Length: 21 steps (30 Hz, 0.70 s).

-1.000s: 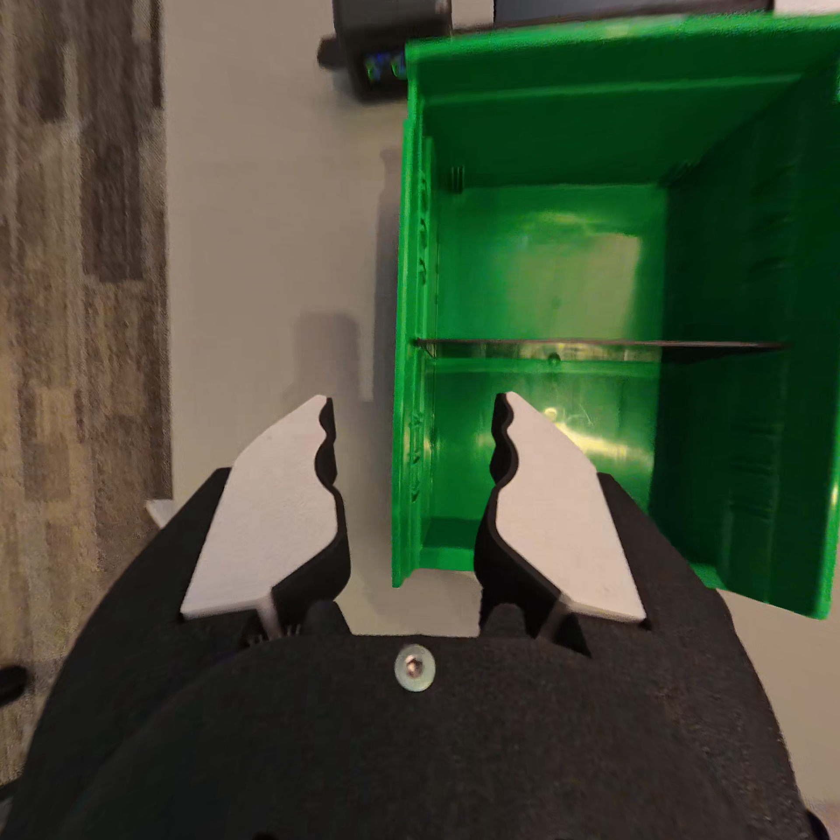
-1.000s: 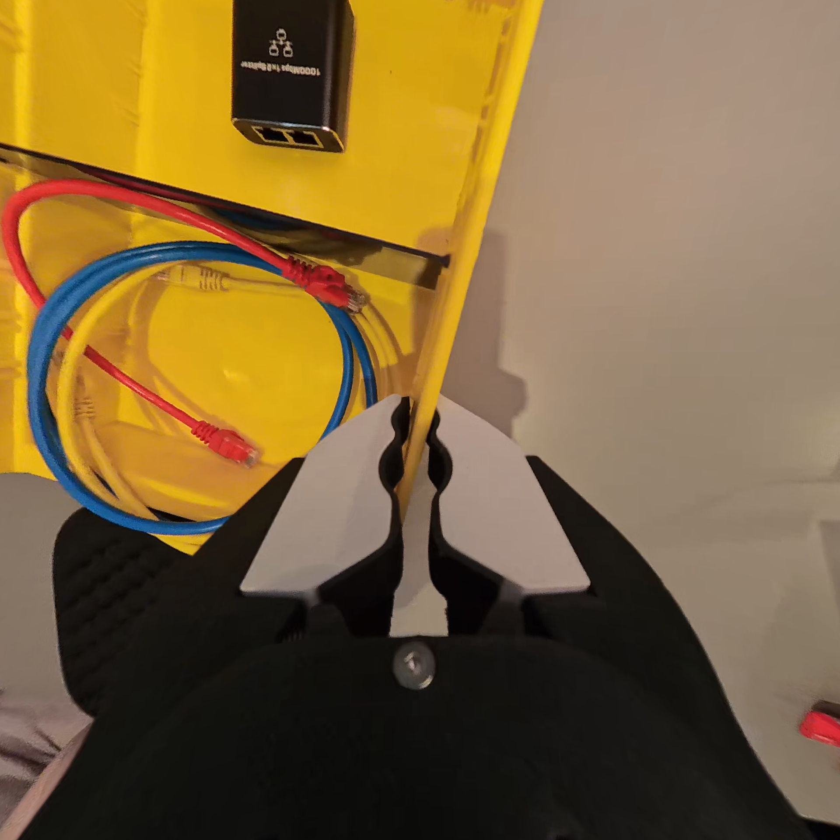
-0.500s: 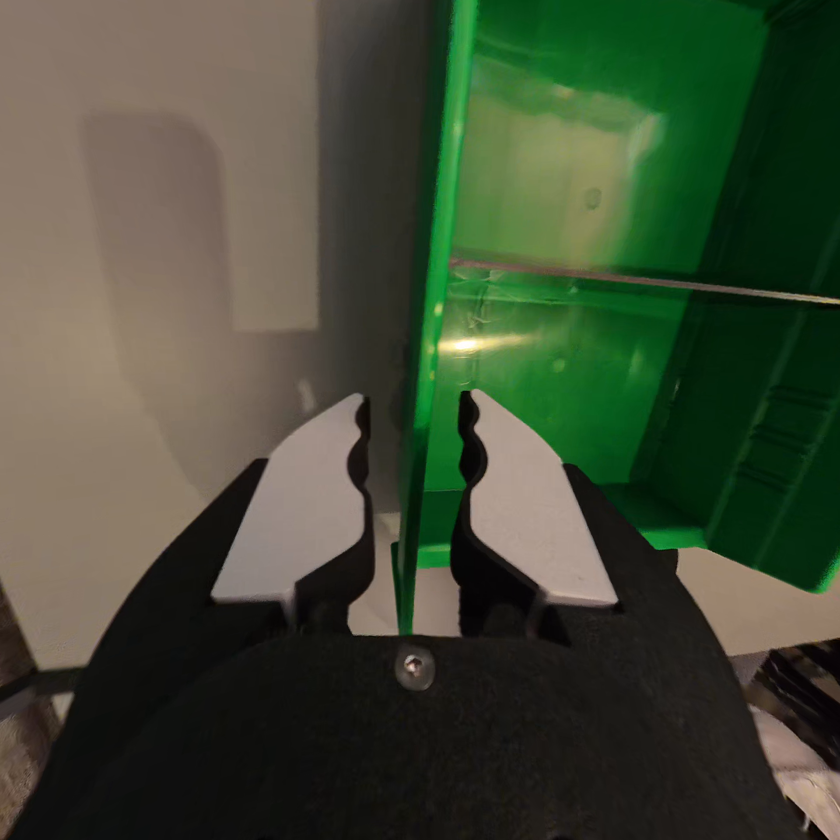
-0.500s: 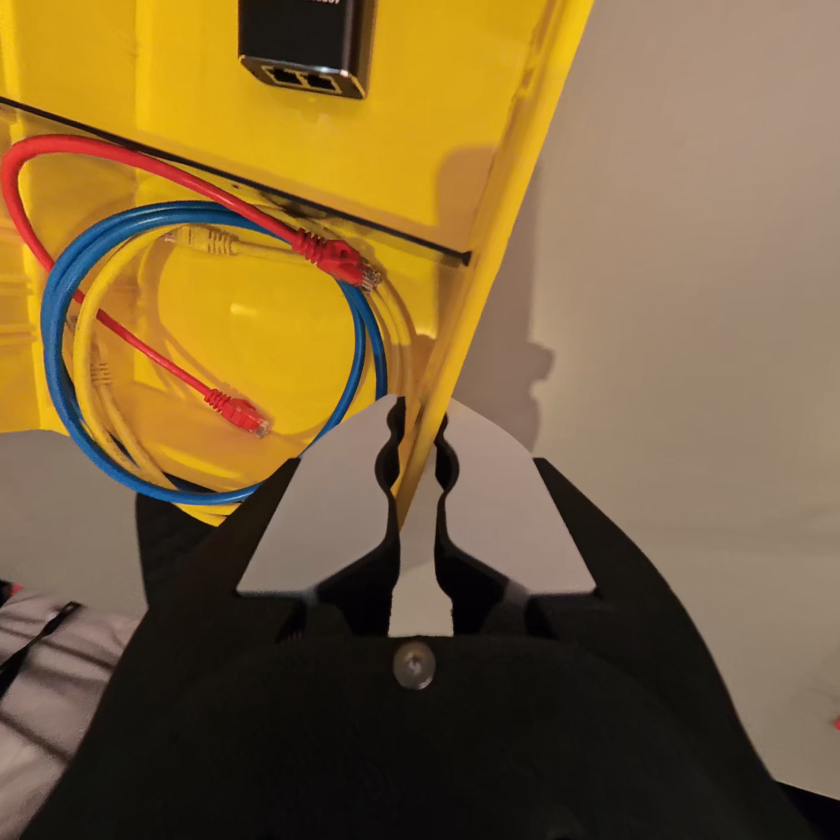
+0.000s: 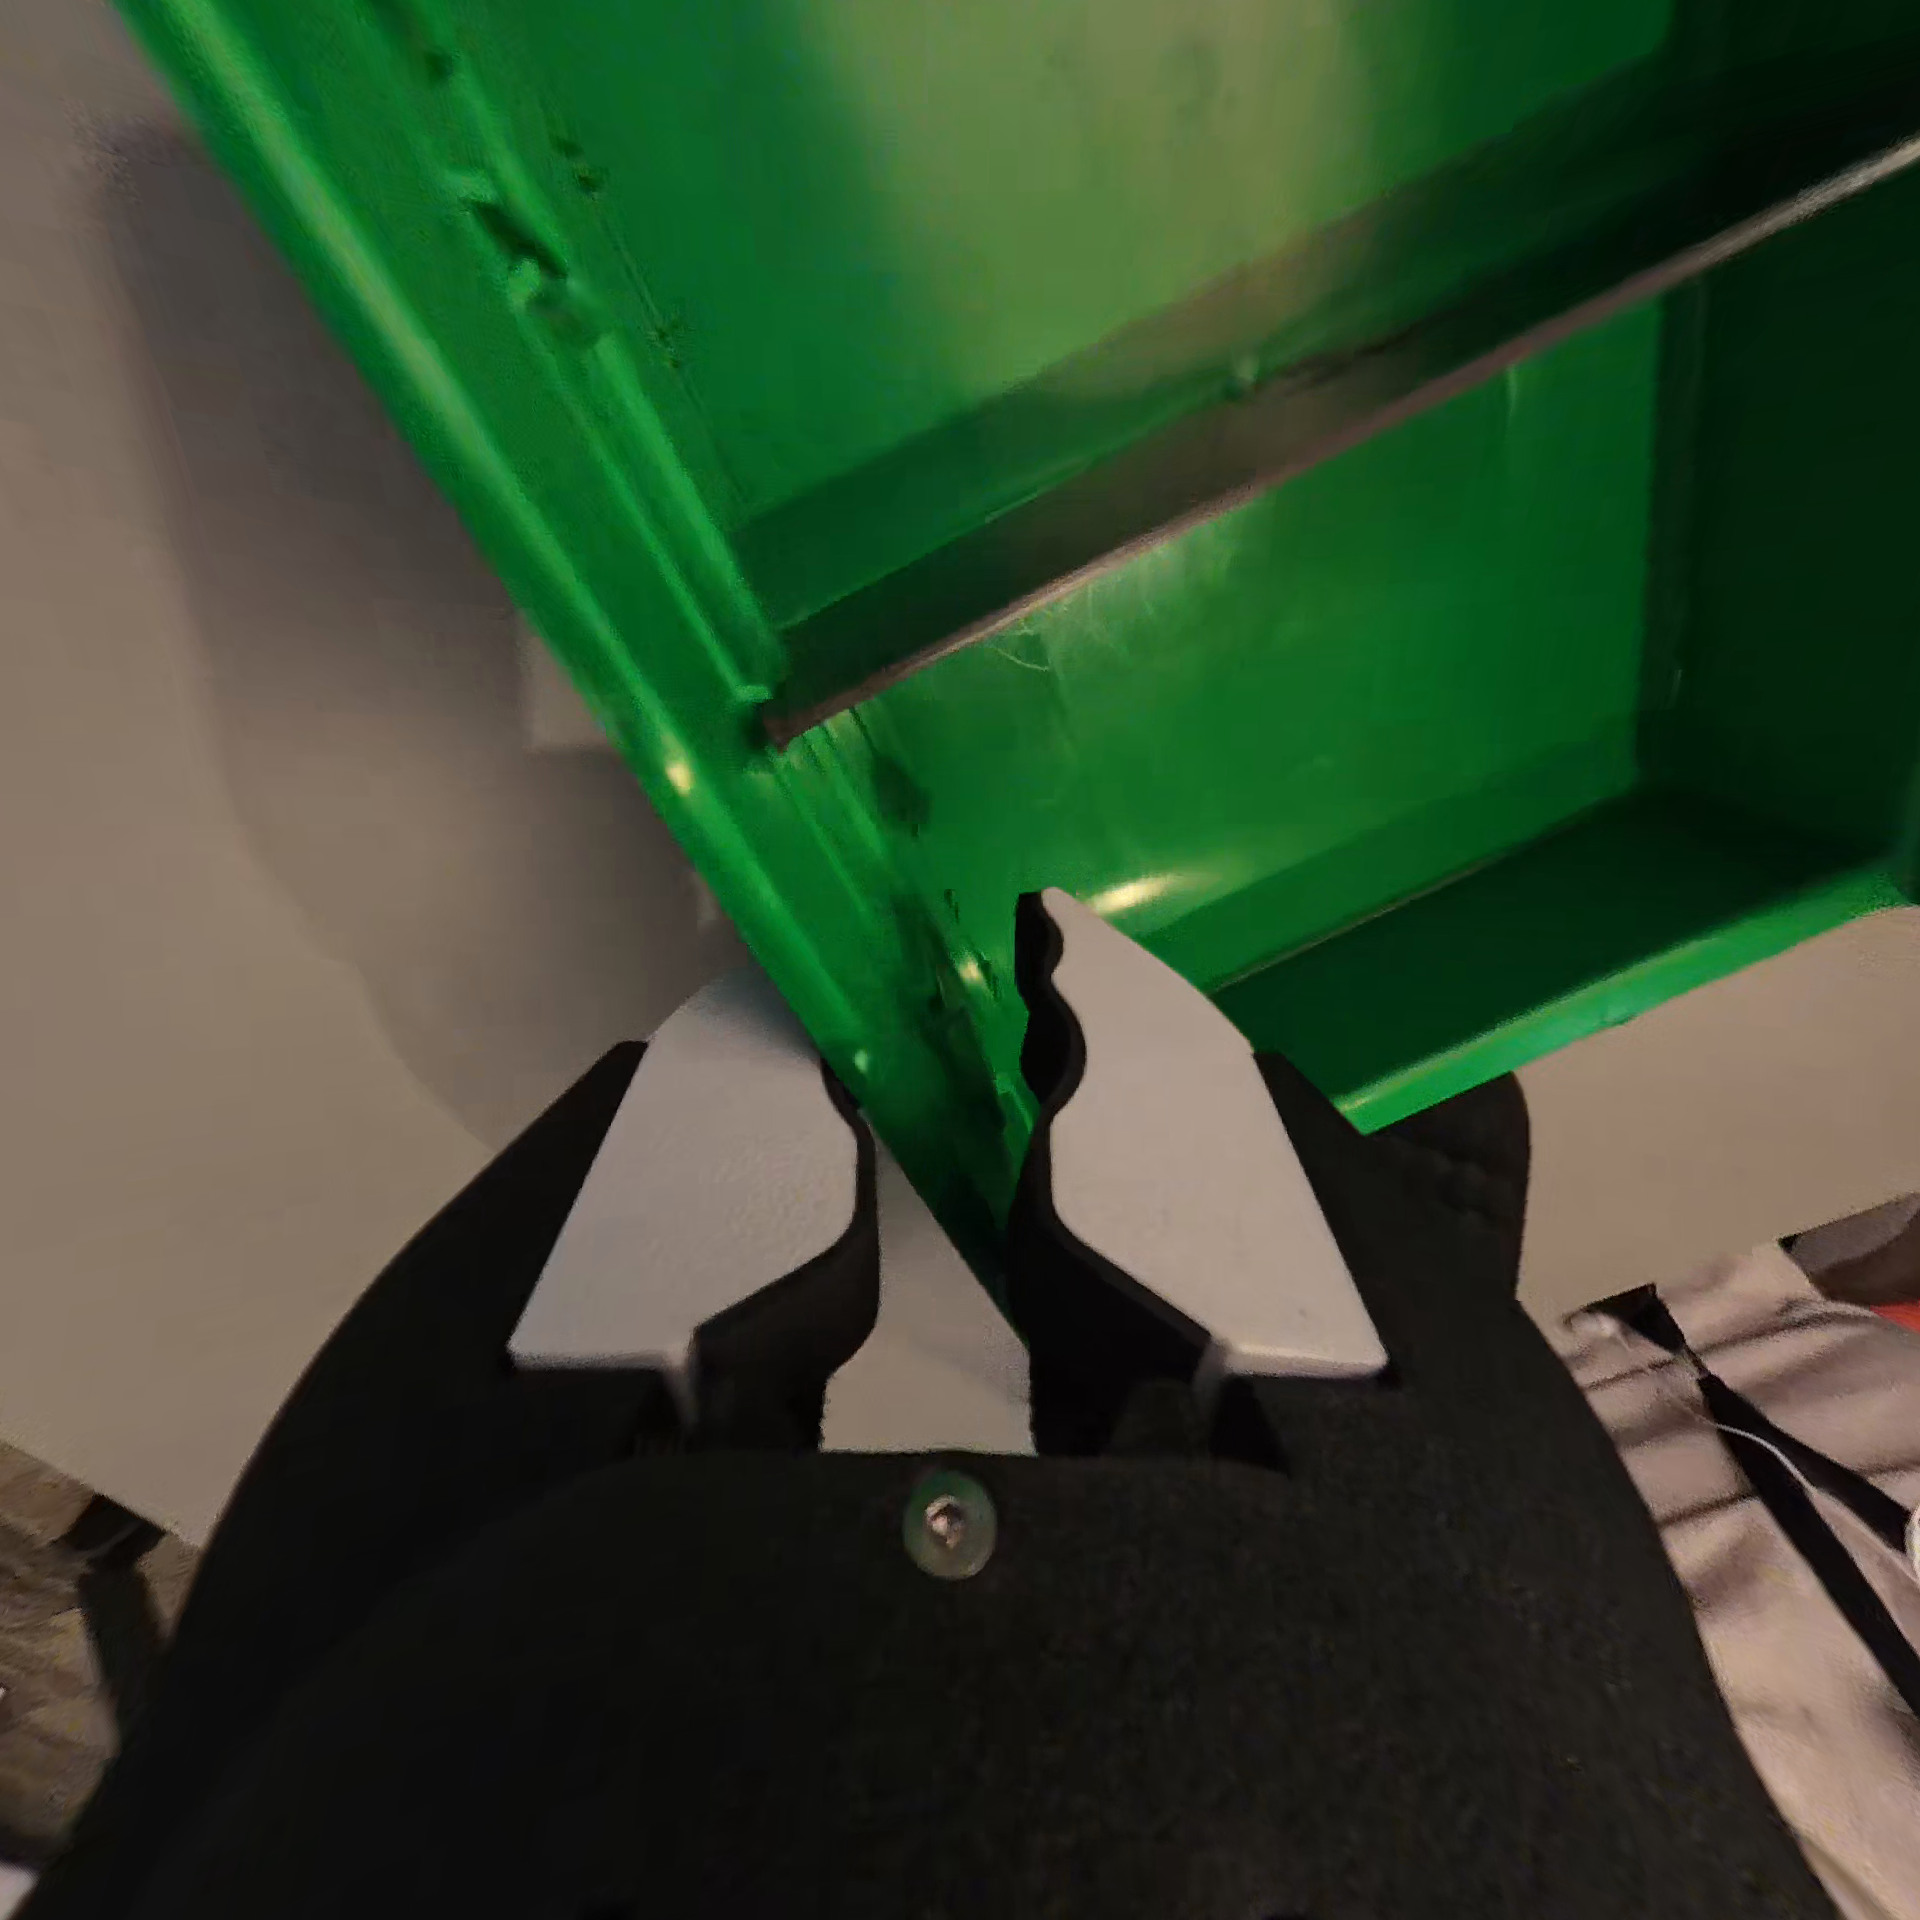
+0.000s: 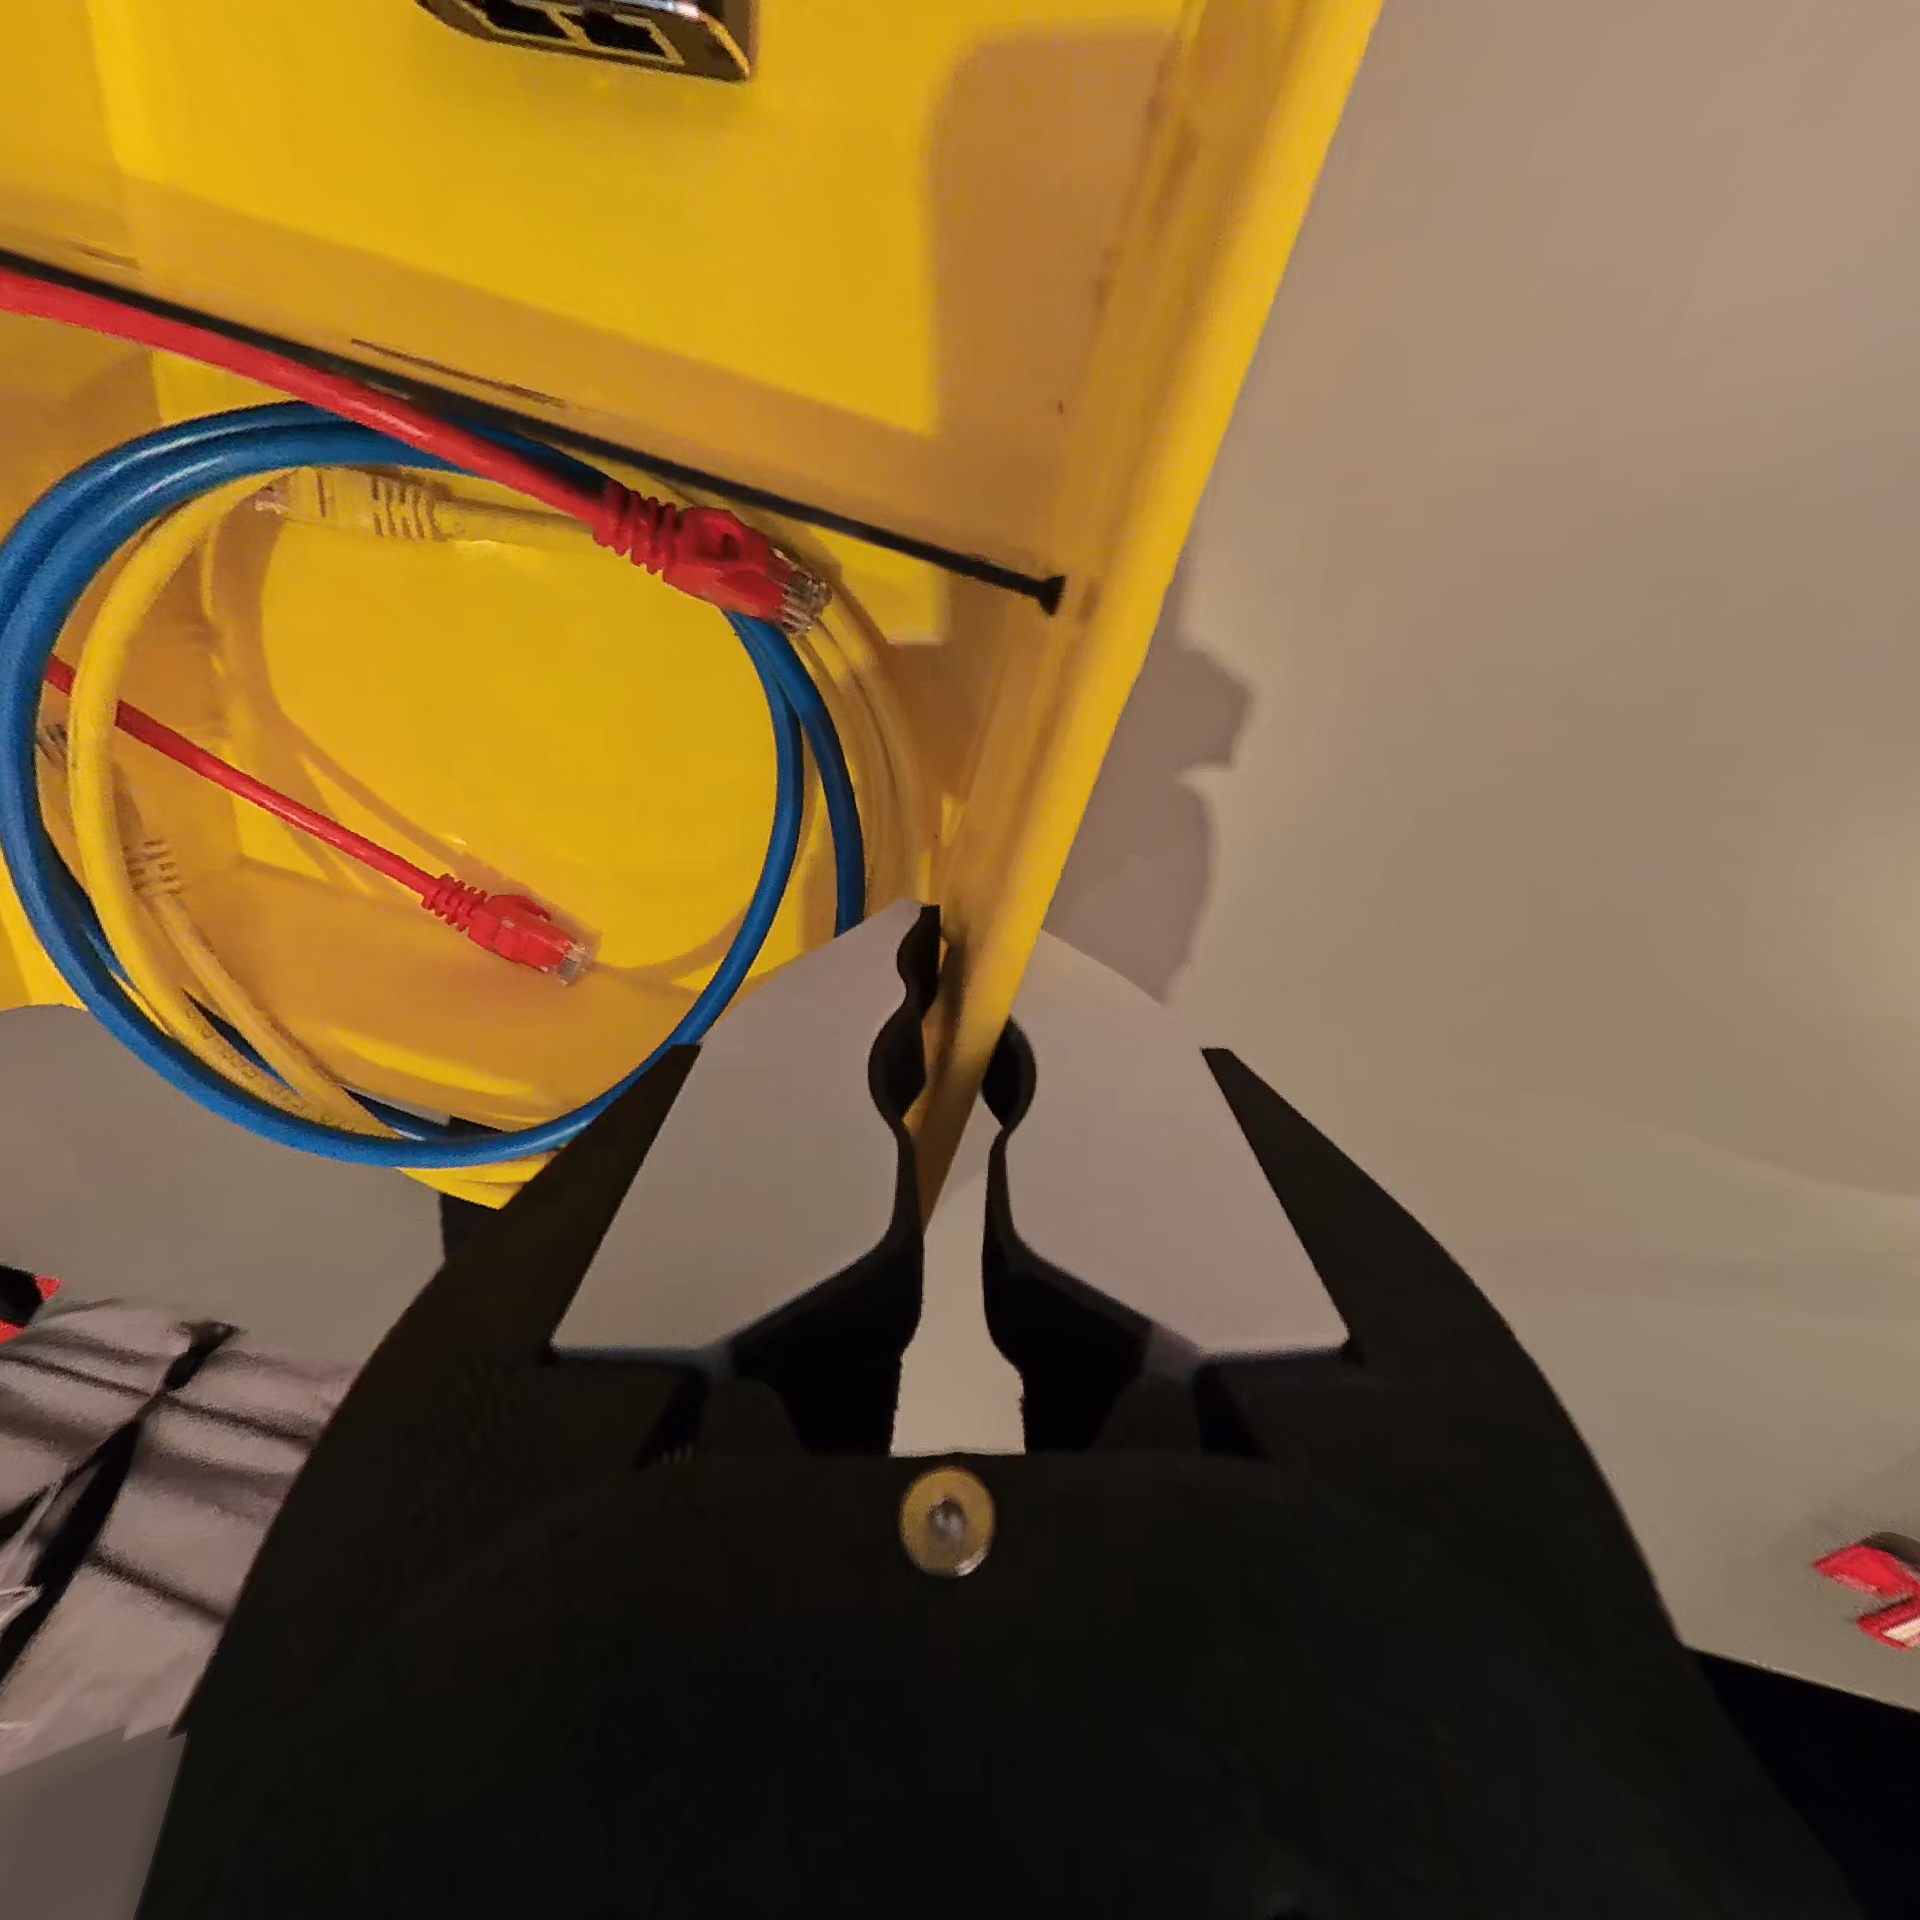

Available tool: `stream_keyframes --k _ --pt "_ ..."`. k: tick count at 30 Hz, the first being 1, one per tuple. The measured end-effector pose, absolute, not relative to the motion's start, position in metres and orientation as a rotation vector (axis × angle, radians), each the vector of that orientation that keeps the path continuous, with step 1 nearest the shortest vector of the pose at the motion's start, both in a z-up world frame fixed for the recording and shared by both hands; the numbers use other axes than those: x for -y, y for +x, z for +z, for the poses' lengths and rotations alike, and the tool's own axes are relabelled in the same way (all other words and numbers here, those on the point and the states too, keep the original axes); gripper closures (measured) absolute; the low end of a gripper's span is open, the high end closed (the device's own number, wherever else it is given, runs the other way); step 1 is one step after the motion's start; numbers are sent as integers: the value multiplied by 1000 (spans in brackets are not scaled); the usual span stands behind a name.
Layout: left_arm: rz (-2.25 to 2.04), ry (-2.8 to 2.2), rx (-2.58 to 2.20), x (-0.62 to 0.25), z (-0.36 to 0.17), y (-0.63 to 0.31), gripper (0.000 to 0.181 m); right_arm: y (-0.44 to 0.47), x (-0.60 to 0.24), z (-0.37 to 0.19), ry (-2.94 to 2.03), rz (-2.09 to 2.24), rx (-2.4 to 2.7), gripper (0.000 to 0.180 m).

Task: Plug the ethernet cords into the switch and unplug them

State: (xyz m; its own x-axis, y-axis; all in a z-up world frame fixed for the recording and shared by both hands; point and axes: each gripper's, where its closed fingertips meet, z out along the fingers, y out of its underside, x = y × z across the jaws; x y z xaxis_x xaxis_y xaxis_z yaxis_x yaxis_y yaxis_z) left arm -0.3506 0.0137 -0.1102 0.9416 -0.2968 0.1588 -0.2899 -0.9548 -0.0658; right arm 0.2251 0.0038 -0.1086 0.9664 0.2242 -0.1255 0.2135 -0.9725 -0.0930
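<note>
In the right wrist view my right gripper (image 6: 961, 997) is shut on the right wall of a yellow bin (image 6: 1049, 727). In the bin's near compartment lie a coiled blue cord (image 6: 800, 748), a yellow cord (image 6: 343, 509) and a red cord (image 6: 717, 556) with both plugs showing. The black switch (image 6: 592, 31) sits in the far compartment, cut off by the top edge. In the left wrist view my left gripper (image 5: 935, 987) is shut on the left wall of an empty green bin (image 5: 810, 914), which is tilted.
Both bins have a thin dark divider, seen in the green bin (image 5: 1299, 488) and the yellow bin (image 6: 935, 556). They rest on a pale table (image 6: 1558, 623). A small red object (image 6: 1870, 1579) lies at the table's right edge. Grey cloth (image 5: 1766, 1455) shows below. About 60 cm separates my left fingertips from my right.
My left gripper has closed onto the green bin's left wall, and the bin now looks tilted and closer. My right gripper still holds the yellow bin, whose contents have grown closer in the view.
</note>
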Motion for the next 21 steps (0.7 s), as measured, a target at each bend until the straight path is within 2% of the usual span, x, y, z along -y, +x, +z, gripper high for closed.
stream_keyframes --k 21 --pt "52 -3113 -824 -6 -114 -271 147 187 -2 -114 -3108 108 508 169"
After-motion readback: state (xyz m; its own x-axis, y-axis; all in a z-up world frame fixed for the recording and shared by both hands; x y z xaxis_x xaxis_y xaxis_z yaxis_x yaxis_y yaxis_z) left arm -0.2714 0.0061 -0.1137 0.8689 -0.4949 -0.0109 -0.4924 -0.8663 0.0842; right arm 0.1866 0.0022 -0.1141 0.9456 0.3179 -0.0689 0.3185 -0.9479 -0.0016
